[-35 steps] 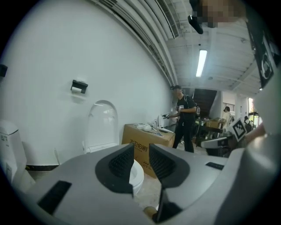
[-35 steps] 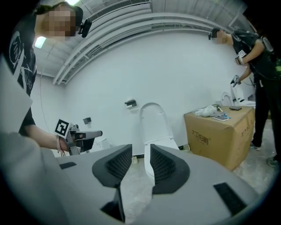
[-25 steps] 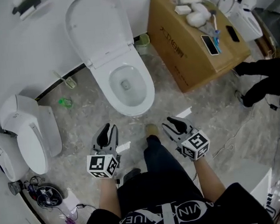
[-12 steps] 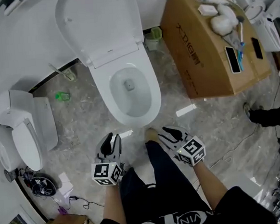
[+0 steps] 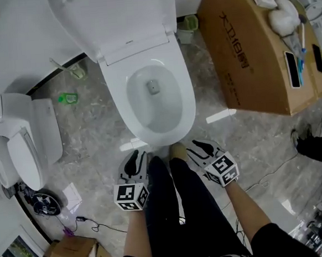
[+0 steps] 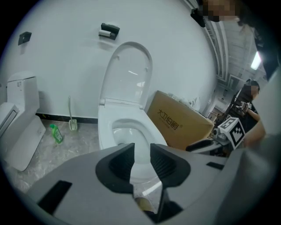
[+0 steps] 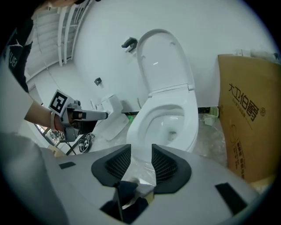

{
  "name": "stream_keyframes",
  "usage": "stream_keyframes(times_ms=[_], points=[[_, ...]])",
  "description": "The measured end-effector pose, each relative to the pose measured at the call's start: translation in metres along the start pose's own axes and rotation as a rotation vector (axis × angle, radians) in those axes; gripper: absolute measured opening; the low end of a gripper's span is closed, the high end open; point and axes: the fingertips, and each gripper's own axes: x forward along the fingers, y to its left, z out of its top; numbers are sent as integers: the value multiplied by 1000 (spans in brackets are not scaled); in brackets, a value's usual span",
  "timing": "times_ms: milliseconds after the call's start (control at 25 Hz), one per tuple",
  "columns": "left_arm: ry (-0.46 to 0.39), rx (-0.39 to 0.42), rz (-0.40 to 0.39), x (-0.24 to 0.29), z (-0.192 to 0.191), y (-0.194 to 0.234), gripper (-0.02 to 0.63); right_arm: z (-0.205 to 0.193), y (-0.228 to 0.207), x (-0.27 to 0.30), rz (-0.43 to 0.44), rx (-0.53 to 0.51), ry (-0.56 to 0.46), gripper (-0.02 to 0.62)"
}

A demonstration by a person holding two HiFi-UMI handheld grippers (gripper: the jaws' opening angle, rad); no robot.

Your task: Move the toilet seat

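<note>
while the toilet bowl (image 5: pixel 188 103) sits straight ahead, the toilet seat (image 5: pixel 113 18) stands raised behind it, tipped back toward the wall, its long axis running up and away from the bowl's rear. both grippers hang low by the bowl's front edge, well short of the seat. the left gripper (image 5: pixel 135 161), jaws spread and empty, looks more in line with it. the right gripper (image 5: pixel 200 148) has its jaws opening, with nothing between them.

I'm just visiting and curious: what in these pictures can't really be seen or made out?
- Raised toilet lid: head view, top cut off by the upper edge.
- Items on the cardboard box: head view, partly cut by the upper edge.
- Dark wall fitting: left gripper view, too small to identify.
</note>
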Motion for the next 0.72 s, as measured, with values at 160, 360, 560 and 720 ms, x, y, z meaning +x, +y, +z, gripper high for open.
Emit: stream_keyframes(times_ms=[160, 360, 560, 720], points=[[64, -3, 3, 25, -35, 14, 115, -20, -23, 23, -33, -5, 52, 158], [125, 2, 33, 45, -78, 35, 117, -43, -46, 44, -59, -32, 106, 158], [186, 92, 21, 61, -106, 51, 121, -64, -60, 58, -122, -81, 161, 155], [202, 158, 21, 71, -115, 57, 120, -73, -66, 63, -150, -105, 172, 151]])
